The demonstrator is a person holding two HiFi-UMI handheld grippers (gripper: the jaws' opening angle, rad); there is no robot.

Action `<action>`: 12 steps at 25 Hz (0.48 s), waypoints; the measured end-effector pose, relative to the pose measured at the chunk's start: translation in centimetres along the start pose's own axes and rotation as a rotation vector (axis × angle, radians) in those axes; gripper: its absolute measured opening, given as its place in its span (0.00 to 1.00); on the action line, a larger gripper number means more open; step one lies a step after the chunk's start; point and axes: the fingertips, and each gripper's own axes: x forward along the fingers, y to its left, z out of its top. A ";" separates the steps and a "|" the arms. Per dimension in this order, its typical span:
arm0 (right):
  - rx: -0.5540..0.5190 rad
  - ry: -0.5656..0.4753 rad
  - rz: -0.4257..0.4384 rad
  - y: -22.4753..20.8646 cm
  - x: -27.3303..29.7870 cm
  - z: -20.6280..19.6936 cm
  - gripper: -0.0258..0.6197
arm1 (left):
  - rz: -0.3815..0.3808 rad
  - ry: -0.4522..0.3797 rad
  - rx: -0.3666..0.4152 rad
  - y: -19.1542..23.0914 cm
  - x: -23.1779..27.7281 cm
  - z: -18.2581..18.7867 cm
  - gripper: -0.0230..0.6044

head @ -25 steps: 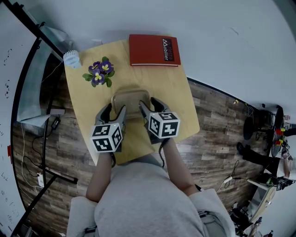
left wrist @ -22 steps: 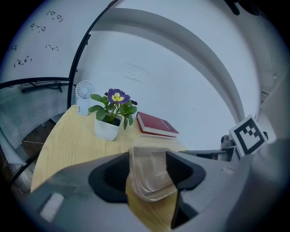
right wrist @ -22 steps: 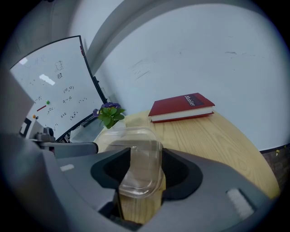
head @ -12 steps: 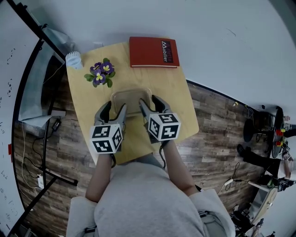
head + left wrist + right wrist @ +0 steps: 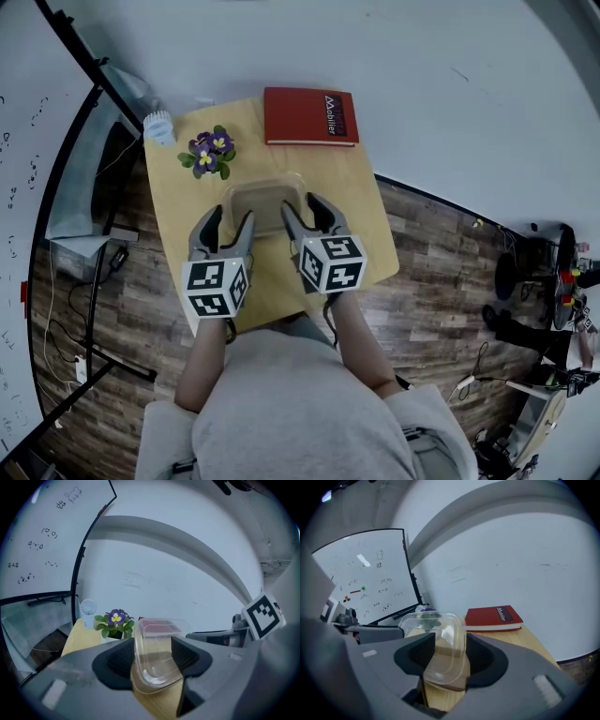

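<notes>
Table: a light wooden table (image 5: pixel 361 206) with rounded corners is seen whole only in the head view. In the gripper views only strips of it show.
Whiteboard: a white board with small marker drawings (image 5: pixel 370 583) is shown in both gripper views. In the head view it is cut off at the left edge.
Book: a red hardcover book (image 5: pixel 310 116) lies flat at the table's far edge. In the left gripper view it is seen only dimly, through clear plastic.
Container: a clear, rounded-square plastic container (image 5: pixel 264 202) is held over the middle of the table. Whether its base touches the wood cannot be told.
Left gripper: the left gripper (image 5: pixel 231 217) has its fingers clenched on the container's near left rim, as its own view shows (image 5: pixel 152 658).
Right gripper: the right gripper (image 5: pixel 300 206) has its fingers clenched on the near right rim (image 5: pixel 443 656).
Plant: a purple-flowered plant in a white pot (image 5: pixel 115 620) stands near the far left corner. In the right gripper view it is blurred behind the container.
Fan: a small white round fan (image 5: pixel 87 609) stands just beyond the plant. Only its top is seen in the head view (image 5: pixel 158 127).
</notes>
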 end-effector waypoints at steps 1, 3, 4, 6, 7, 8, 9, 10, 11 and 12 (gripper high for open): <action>-0.010 -0.009 0.005 0.2 -0.3 0.3 0.37 | 0.005 -0.010 0.004 -0.1 -0.3 0.3 0.43; -0.026 -0.025 0.014 0.6 -1.0 0.9 0.36 | 0.014 -0.028 0.015 -0.4 -0.9 0.9 0.43; -0.032 -0.034 0.018 0.7 -1.3 1.2 0.36 | 0.018 -0.037 0.022 -0.7 -1.3 1.2 0.43; -0.041 -0.051 0.025 1.0 -2.0 1.8 0.36 | 0.025 -0.054 0.037 -1.1 -1.9 1.8 0.43; -0.045 -0.060 0.028 1.1 -2.4 2.1 0.36 | 0.028 -0.063 0.044 -1.4 -2.2 2.1 0.43; -0.048 -0.069 0.032 1.3 -2.7 2.4 0.36 | 0.031 -0.072 0.050 -1.6 -2.6 2.4 0.43; -0.052 -0.078 0.035 1.5 -3.1 2.7 0.36 | 0.033 -0.081 0.056 -1.8 -2.9 2.7 0.43; -0.055 -0.088 0.039 1.6 -3.5 2.9 0.36 | 0.036 -0.090 0.061 -2.0 -3.3 3.0 0.43; -0.059 -0.097 0.042 1.8 -3.8 3.2 0.35 | 0.038 -0.098 0.066 -2.2 -3.6 3.2 0.43; -0.064 -0.106 0.044 1.9 -4.2 3.5 0.35 | 0.040 -0.106 0.070 -2.5 -4.0 3.5 0.43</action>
